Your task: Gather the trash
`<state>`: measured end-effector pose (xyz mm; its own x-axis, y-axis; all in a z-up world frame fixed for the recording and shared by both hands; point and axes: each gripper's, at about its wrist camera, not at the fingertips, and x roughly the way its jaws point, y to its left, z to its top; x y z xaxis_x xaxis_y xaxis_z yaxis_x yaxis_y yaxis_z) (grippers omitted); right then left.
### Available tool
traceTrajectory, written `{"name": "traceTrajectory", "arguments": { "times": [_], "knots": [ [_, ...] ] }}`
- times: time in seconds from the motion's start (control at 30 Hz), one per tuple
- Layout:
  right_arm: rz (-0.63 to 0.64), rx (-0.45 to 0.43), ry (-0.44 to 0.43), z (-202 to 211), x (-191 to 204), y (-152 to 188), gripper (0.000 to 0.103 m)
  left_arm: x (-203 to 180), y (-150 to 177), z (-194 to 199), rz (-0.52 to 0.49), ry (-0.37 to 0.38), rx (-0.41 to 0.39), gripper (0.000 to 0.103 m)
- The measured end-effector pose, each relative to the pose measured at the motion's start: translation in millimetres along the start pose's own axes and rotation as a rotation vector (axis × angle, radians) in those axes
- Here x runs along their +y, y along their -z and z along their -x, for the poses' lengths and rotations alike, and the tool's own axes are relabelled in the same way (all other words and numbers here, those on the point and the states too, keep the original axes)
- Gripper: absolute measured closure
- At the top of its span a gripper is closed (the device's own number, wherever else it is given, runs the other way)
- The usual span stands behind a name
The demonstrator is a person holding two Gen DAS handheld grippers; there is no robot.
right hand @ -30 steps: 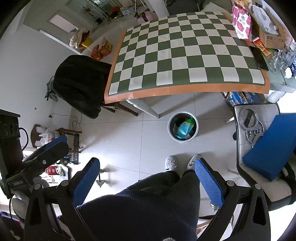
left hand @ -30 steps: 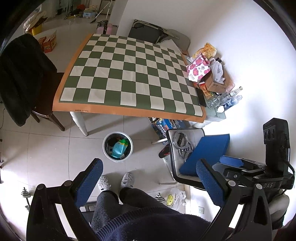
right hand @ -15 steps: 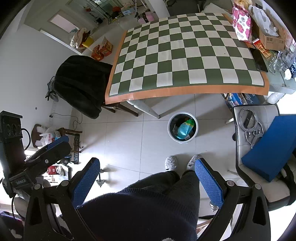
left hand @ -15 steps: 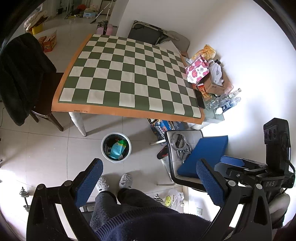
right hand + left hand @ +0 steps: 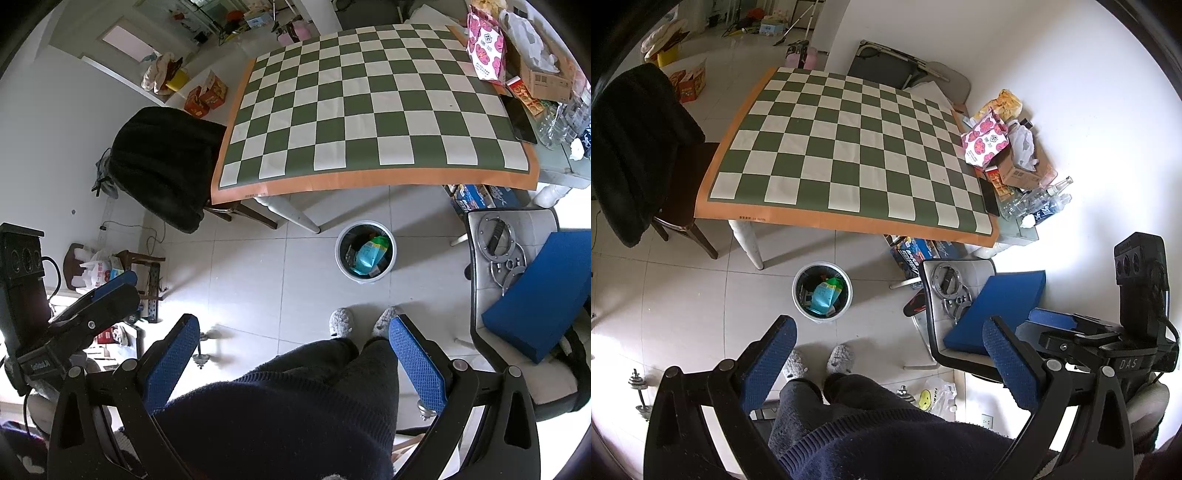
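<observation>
Left wrist view: left hand-held gripper (image 5: 886, 358) spread wide, empty, above the person's knees. "DAS" reads on the right hand-held gripper's (image 5: 293, 360) body at frame edge; it too is released, grasping nothing. Trash bin (image 5: 798, 299) stands on the floor just in front of the bench (image 5: 849, 221), a teal wrapper (image 5: 823, 295) inside. Print on the checkered mat's orange border is too small to read.

Both views crept slightly: in the left wrist view the bin (image 5: 822, 292) and worktop (image 5: 846, 155) slid a little left and down. The left tool (image 5: 92, 306) rose slightly in the right wrist view. Nothing else moved.
</observation>
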<state>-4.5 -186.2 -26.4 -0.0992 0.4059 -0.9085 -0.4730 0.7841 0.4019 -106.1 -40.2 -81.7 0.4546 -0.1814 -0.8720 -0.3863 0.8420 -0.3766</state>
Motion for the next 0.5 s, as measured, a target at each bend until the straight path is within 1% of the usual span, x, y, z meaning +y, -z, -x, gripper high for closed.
{"name": "traceTrajectory", "arguments": {
  "times": [0.5],
  "knots": [
    [-0.008,-0.003,-0.001,-0.6,3.5,0.7,0.000,-2.3,1.0,0.8,0.005,-0.004,0.001,0.000]
  ]
}}
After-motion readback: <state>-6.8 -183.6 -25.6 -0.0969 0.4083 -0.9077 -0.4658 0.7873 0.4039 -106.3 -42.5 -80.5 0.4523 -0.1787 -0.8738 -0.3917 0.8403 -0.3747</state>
